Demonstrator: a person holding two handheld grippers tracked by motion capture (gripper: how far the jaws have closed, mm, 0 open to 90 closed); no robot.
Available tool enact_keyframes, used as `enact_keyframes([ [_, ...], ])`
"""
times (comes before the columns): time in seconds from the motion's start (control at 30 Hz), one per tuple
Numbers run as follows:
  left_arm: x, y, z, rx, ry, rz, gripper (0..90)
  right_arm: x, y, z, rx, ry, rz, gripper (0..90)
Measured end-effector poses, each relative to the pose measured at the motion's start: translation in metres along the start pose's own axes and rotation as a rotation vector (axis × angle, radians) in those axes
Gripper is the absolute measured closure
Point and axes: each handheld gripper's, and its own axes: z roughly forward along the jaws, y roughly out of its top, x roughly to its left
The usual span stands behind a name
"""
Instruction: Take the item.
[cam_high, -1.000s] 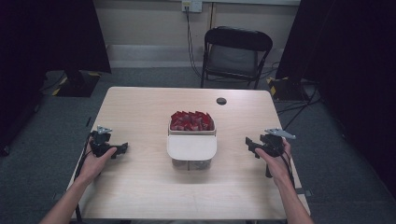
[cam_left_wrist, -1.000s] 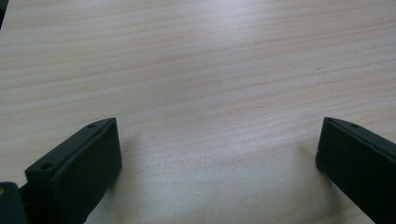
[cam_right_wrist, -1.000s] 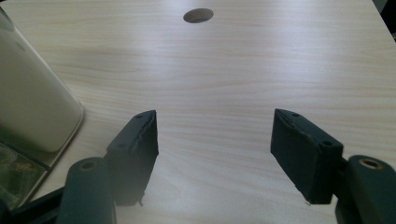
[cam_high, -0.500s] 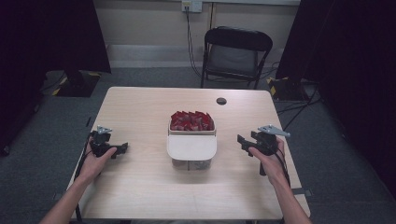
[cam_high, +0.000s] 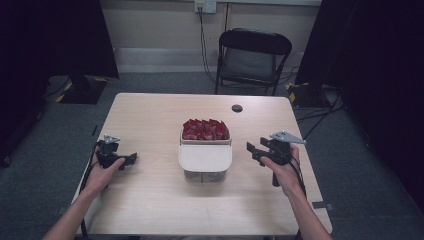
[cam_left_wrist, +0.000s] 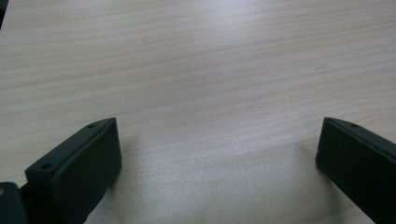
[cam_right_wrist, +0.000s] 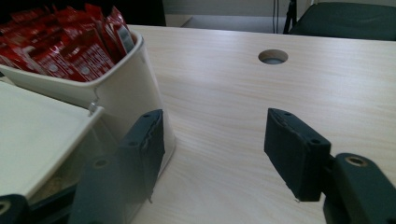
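A white container (cam_high: 205, 159) stands at the middle of the wooden table (cam_high: 150, 115); its back compartment holds several red packets (cam_high: 205, 129) and a white lid covers its front. My left gripper (cam_high: 133, 159) rests at the table's left, open over bare wood (cam_left_wrist: 219, 133). My right gripper (cam_high: 251, 149) hovers just right of the container and points at it, open. Its jaws have just been closing with nothing between them. In the right gripper view (cam_right_wrist: 215, 135) the container's wall (cam_right_wrist: 126, 93) stands beside the left jaw, with the red packets (cam_right_wrist: 70, 42) above.
A round cable hole (cam_high: 237, 108) (cam_right_wrist: 273, 56) lies in the table behind the container. A dark folding chair (cam_high: 252, 55) stands past the far edge. Dark curtains hang at both sides. Cables run on the floor at right.
My right gripper has moved left toward the container and risen a little, its jaws narrowing. The left gripper has kept still.
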Motion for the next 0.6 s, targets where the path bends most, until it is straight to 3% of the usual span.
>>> enact_keyframes([
  [0.6,0.000,0.000,0.000,0.000,0.000,0.000,0.0,0.023,0.020,-0.004,-0.033,0.084,-0.008,43.8],
])
